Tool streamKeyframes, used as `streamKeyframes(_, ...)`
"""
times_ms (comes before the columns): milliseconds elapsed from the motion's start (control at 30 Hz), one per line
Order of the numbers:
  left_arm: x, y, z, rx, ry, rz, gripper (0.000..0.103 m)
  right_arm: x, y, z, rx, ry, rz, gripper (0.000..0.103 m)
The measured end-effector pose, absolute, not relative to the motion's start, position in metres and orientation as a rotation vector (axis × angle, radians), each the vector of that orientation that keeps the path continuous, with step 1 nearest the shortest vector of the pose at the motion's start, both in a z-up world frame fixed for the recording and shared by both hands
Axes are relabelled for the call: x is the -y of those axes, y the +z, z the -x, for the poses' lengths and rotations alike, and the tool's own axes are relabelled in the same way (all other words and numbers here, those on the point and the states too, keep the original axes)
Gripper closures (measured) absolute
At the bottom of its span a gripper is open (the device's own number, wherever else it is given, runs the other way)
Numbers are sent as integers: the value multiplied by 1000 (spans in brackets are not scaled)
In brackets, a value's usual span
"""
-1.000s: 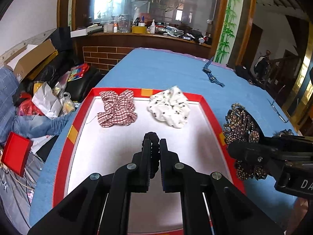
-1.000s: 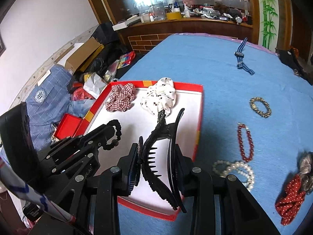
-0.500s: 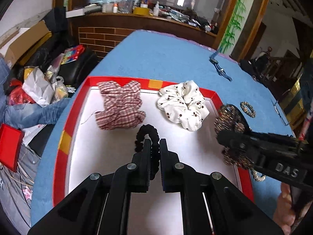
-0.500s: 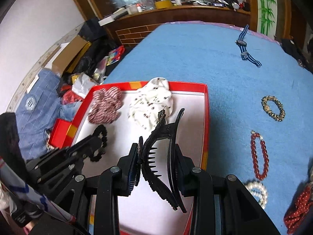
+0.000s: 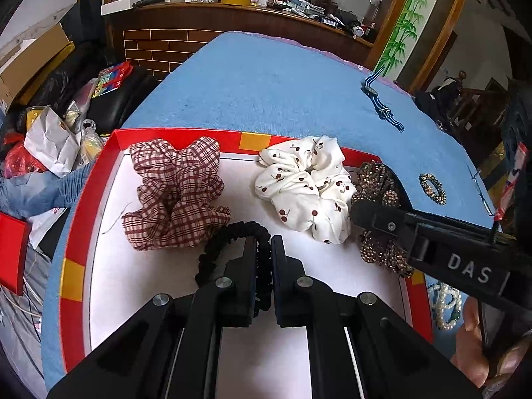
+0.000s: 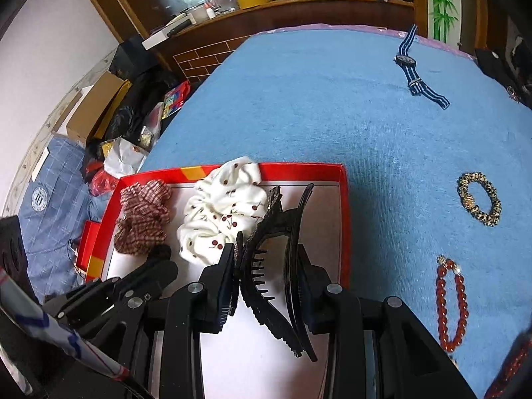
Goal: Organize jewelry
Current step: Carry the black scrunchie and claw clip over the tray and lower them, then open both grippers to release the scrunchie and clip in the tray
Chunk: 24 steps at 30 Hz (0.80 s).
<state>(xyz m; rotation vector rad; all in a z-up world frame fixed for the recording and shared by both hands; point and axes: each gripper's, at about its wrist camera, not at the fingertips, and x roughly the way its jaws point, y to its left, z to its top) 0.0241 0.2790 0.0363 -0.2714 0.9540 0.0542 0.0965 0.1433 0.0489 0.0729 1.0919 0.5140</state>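
A red-rimmed tray (image 5: 79, 199) (image 6: 344, 219) with a white floor lies on the blue table. In it rest a plaid scrunchie (image 5: 176, 196) (image 6: 143, 212) and a white cherry-print scrunchie (image 5: 302, 186) (image 6: 222, 209). My left gripper (image 5: 264, 242) is shut on a black hair tie (image 5: 226, 246), low over the tray just in front of the plaid scrunchie. My right gripper (image 6: 264, 259) is shut on a black rhinestone claw clip (image 6: 276, 259) (image 5: 379, 199), held over the tray's right side beside the white scrunchie. The right gripper (image 5: 432, 246) crosses the left wrist view.
On the blue cloth right of the tray lie a gold-black bracelet (image 6: 478, 199) (image 5: 432, 188), a red bead bracelet (image 6: 450, 306), a pearl bracelet (image 5: 445, 302) and a striped watch (image 6: 415, 73) (image 5: 379, 103). Boxes and bags crowd the floor at left (image 6: 99, 126). A hand (image 5: 472, 342) holds the right gripper.
Both grippers have moved forward and down over the tray. The hair tie is now close to the plaid scrunchie, and the claw clip is beside the white scrunchie.
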Motion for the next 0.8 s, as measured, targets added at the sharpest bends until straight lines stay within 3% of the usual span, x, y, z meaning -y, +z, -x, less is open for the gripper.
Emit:
streamKeyframes(300,-276,36,-28,-950,45,269,94,-139,42,-104,-1115,509,-88,63)
streamKeyframes(433,-278,36,-27,-947,46,274,93,-134,48,-103,-1099,517,-103,51)
streamKeyframes(600,-277,44,-24,-924,56,267,73,-128,56,-99,-1080,520,-112,50)
streamKeyframes(800,-273,59,-14,-891,57,259,73,-113,69,-89,-1052,524,-137,50)
